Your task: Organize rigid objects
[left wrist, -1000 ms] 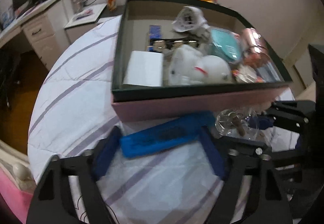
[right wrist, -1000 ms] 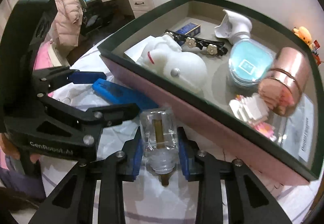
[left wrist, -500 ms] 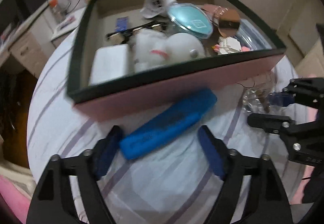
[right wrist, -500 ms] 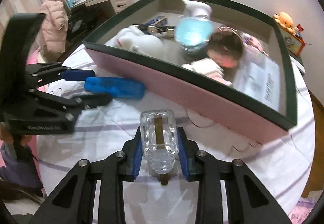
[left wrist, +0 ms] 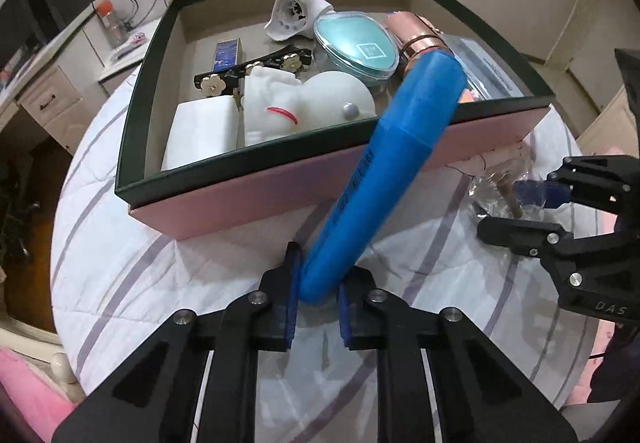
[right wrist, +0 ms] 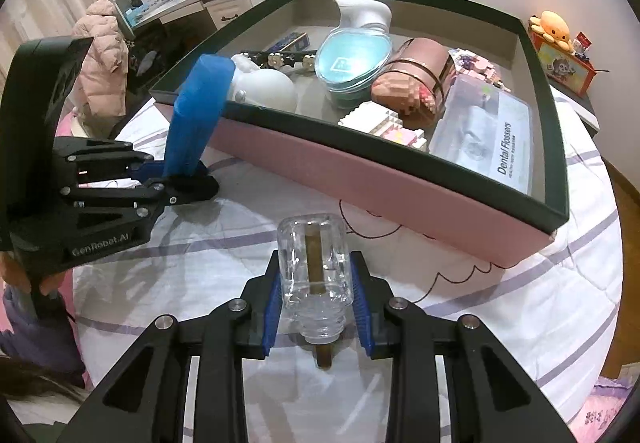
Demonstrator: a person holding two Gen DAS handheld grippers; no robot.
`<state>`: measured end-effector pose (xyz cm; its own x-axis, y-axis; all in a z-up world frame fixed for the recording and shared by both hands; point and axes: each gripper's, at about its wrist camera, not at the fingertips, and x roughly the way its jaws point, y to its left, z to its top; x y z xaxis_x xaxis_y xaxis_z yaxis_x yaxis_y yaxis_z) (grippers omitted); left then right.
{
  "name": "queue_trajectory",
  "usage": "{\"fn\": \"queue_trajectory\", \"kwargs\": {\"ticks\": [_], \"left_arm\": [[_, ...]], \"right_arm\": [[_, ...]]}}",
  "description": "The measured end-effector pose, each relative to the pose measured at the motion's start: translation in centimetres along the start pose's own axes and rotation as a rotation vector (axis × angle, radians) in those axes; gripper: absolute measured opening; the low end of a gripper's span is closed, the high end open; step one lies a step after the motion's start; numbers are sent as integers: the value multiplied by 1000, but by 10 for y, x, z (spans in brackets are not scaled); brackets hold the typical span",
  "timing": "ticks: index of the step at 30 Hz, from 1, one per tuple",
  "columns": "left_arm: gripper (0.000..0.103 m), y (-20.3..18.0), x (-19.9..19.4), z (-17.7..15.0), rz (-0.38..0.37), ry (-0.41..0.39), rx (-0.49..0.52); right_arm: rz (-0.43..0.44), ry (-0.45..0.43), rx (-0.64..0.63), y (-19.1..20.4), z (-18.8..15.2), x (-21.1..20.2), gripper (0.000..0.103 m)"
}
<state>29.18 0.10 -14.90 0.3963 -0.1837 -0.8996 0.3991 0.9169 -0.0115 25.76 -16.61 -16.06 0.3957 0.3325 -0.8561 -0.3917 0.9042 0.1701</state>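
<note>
Now your left tool [left wrist: 316, 297] has just clamped shut on the blue case [left wrist: 384, 171], lifted off the bedspread [left wrist: 160, 283] where it lay a second ago, its far end tilted over the box's [left wrist: 248, 187] near rim. Your right tool [right wrist: 316, 307] grips the clear bottle [right wrist: 314, 263] above open striped cloth just before that rim. Inside the box lie a white figure [left wrist: 308, 103], teal case [left wrist: 356, 47], pink cylinder [right wrist: 416, 79] and flosser pack [right wrist: 492, 135], leaving little bare floor.

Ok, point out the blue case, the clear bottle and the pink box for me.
blue case [left wrist: 384, 179], left wrist view, middle of its body.
clear bottle [right wrist: 314, 263], right wrist view, its glass body.
pink box [right wrist: 360, 179], right wrist view, near side wall.
</note>
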Motion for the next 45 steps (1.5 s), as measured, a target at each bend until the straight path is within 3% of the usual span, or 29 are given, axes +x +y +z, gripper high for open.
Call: {"fn": "queue_trajectory", "kwargs": {"ticks": [7,19,20,22,23,24,25,26,27,29,30,31,39,41,43,45], "left_arm": [[12,-6,-11,-13,-71,-1,-53],[16,-2,1,-1,-81,12,-106],[20,-4,1,2,-78,11,-96],[40,-6,1,5,-83,16,-97],[60,-6,2,8,-87,14,-100],[71,-7,4,11,-106,20,-106],[72,-9,5,12,-122,21,-105],[70,-12,5,12,-103,15,-98],[51,-14,6,11,-78,7,-85],[27,-18,3,6,-44,1,-45],[7,-18,1,3,-51,3,-45],[1,-17,1,3,-59,13,-49],[2,-41,-4,-4,7,10,19],[8,-42,-5,-6,-5,19,11],[26,-42,-7,-7,-8,23,-11],[68,-39,-12,-11,-10,11,-33]], "right_arm": [[-11,-6,22,-4,-8,-11,32],[-21,-14,40,-5,-9,-14,32],[-22,-14,41,-6,-9,-14,32],[-21,-14,40,-6,-8,-14,32],[-20,-14,39,-5,-8,-14,32],[-19,-13,38,-5,-8,-14,32],[-20,-12,39,-5,-7,-13,32],[-22,-10,40,-6,-7,-12,32],[-23,-10,40,-6,-6,-11,32],[-19,-10,43,-8,-6,-11,32],[-16,-9,45,-8,-7,-11,32],[-15,-9,45,-9,-7,-11,32],[-7,-16,51,-10,-10,-15,32],[-7,-21,59,-12,-12,-18,32],[-11,-27,67,-15,-15,-23,32],[-24,-28,76,-18,-19,-26,32]]}}
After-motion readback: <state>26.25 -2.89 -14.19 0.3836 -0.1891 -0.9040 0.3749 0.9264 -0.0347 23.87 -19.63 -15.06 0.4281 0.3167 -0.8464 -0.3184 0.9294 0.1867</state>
